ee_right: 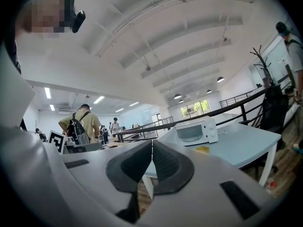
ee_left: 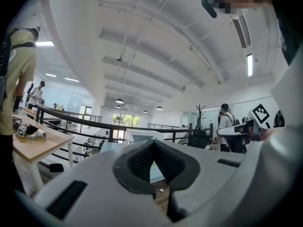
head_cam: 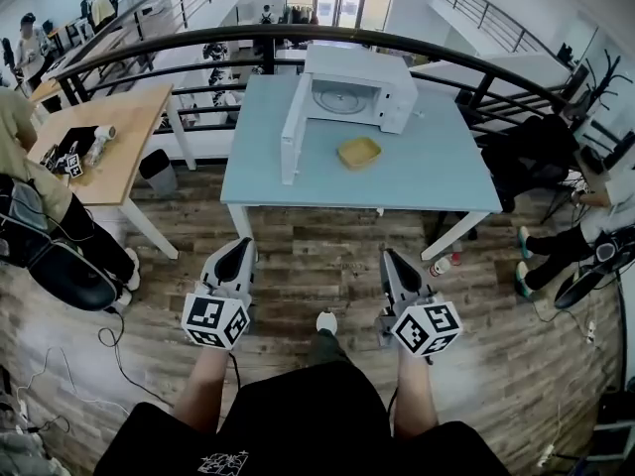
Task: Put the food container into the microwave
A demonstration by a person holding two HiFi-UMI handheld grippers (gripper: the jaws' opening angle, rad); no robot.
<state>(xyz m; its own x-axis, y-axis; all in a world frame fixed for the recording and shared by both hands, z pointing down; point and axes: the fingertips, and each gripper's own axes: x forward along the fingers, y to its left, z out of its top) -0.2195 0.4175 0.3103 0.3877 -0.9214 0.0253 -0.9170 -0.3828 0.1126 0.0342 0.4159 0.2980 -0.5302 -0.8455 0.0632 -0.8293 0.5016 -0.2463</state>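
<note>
A yellow food container (head_cam: 359, 152) lies on the pale blue table (head_cam: 298, 181), just in front of a white microwave (head_cam: 359, 88) whose door (head_cam: 294, 135) hangs open to the left. The right gripper view shows the microwave (ee_right: 196, 131) and the container (ee_right: 202, 149) far off. Both grippers hang low over the wooden floor, well short of the table. My left gripper (head_cam: 238, 254) is shut with nothing in it, and my right gripper (head_cam: 393, 259) is likewise shut and empty. In the gripper views the left gripper (ee_left: 152, 142) and right gripper (ee_right: 152, 141) show their tips meeting.
A curved black railing (head_cam: 327, 36) runs behind the table. A wooden desk (head_cam: 119, 147) with small items stands at the left, beside a person with a backpack (head_cam: 40, 236). Another seated person's legs (head_cam: 556, 251) are at the right. Cables trail on the floor.
</note>
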